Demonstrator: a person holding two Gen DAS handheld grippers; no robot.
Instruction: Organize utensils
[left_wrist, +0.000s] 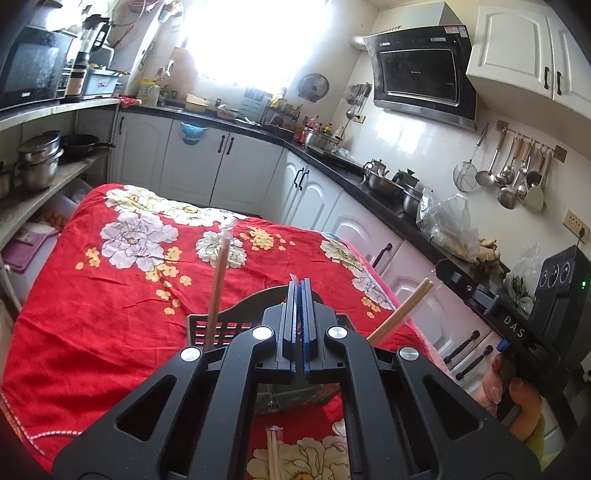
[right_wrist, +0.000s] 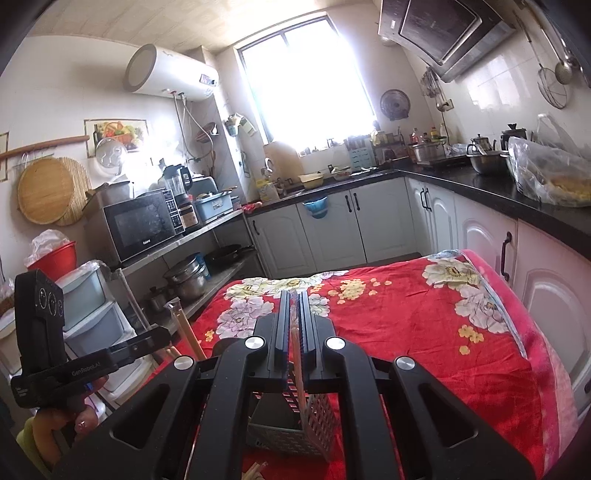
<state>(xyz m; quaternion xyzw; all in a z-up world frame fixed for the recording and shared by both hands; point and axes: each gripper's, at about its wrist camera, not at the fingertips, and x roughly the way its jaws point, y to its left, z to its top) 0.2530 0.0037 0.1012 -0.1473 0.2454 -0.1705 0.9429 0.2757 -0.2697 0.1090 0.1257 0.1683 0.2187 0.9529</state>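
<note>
A dark slotted utensil holder (left_wrist: 221, 326) stands on the red floral cloth just below my left gripper (left_wrist: 300, 286), whose jaws are closed with nothing clearly between them. A wrapped chopstick pair (left_wrist: 218, 280) stands in the holder at left, a bare wooden pair (left_wrist: 402, 310) leans out at right. Another wrapped pair (left_wrist: 273, 454) lies on the cloth below. My right gripper (right_wrist: 293, 297) is shut on a wrapped chopstick pair (right_wrist: 297, 347) that reaches down into the grey holder (right_wrist: 317, 421). The left gripper body (right_wrist: 48, 332) shows at left.
The table's red cloth (right_wrist: 424, 325) is bordered by white cabinets and a black counter (right_wrist: 480, 188) on the right with pots and bags. A metal shelf (right_wrist: 207, 229) with microwave and pans stands left. Ladles hang on the wall (left_wrist: 517, 173).
</note>
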